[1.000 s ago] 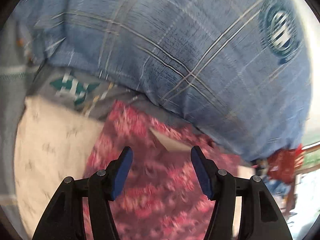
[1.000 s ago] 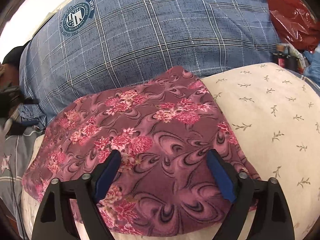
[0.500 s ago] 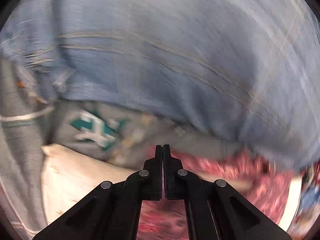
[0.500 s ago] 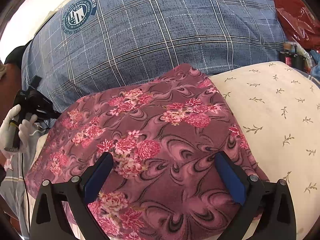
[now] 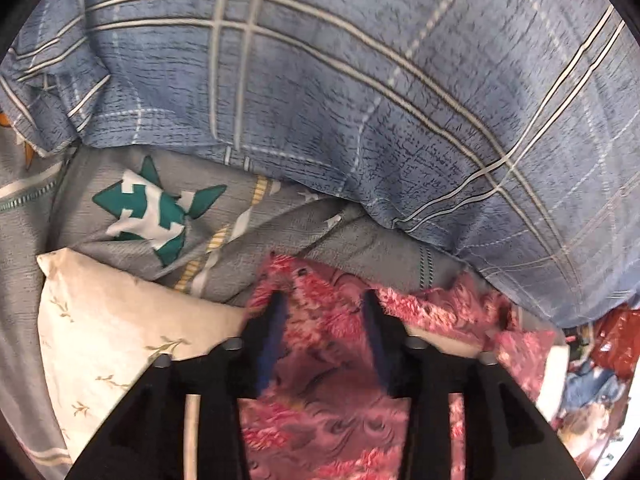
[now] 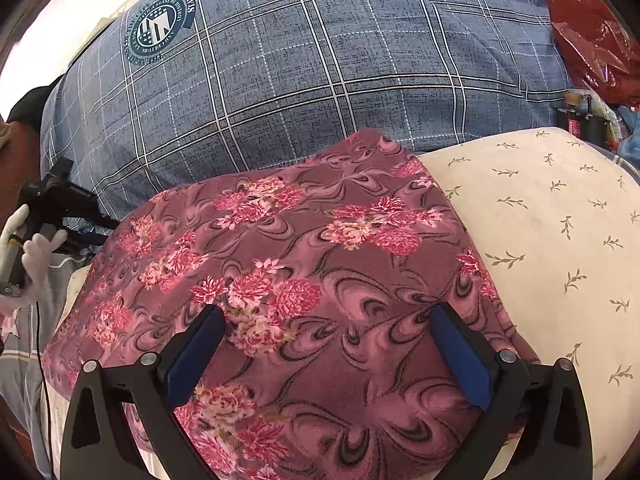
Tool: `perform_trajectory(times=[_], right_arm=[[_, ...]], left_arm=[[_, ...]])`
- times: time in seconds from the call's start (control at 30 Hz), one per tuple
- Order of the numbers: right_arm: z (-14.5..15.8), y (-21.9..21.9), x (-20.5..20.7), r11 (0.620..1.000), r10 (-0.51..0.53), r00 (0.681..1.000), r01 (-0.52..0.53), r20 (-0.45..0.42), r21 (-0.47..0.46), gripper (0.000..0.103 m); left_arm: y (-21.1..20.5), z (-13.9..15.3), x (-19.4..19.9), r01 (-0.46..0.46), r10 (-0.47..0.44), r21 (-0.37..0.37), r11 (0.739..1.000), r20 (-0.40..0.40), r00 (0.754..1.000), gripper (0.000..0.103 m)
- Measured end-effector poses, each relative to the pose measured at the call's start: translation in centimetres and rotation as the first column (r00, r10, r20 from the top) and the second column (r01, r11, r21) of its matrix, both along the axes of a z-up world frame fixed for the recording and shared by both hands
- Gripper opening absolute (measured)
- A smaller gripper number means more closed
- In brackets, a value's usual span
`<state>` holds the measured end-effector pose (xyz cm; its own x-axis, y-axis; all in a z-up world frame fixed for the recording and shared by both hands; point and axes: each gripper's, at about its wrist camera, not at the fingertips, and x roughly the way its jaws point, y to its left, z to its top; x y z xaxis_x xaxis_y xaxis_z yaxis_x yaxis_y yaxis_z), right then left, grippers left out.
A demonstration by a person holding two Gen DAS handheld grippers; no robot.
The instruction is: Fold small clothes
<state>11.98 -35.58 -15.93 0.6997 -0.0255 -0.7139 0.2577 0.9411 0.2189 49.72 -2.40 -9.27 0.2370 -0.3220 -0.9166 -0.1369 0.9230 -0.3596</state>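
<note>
— Where's the cloth?
— The floral cloth (image 6: 304, 280) lies on the cream pillow (image 6: 560, 220), near the blue pillow (image 6: 320, 72).
— Grippers?
— The left gripper (image 5: 322, 300) is opening over its far-left edge; the right gripper (image 6: 328, 316) is wide apart — nothing gripped.

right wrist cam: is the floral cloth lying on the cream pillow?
Yes, the floral cloth is spread over the left part of the cream pillow.

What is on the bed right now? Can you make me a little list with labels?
cloth being folded: pink flowery cloth, lying on the cream pillow
behind it: big blue checked pillow
underneath: grey bedsheet
left gripper: jaws opening, over the cloth's edge
right gripper: wide open above the cloth, gripping nothing
far corner: red plastic bag
</note>
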Motion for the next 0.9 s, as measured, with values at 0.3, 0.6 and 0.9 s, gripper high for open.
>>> perform_trajectory(times=[0.3, 0.6, 0.9], right_arm=[[0.0, -0.1, 0.0, 1.0, 0.002, 1.0, -0.002, 0.0, 0.005, 0.103], [0.0, 0.2, 0.3, 1.0, 0.001, 1.0, -0.002, -0.014, -0.015, 0.103], [-0.1, 0.9, 0.8, 0.998, 0.005, 0.999, -0.009, -0.052, -0.069, 0.103]], left_arm=[[-3.7, -1.5, 0.9, 0.098, -0.102, 0.232, 0.968, 0.005, 0.995, 0.005], [4.4, -1.4, 0.6, -0.236, 0.232, 0.06, 0.97, 0.075, 0.97, 0.002], [-0.9, -5.5, -4.9, 0.036, -0.039, 0.074, 0.997, 0.049, 0.998, 0.03]])
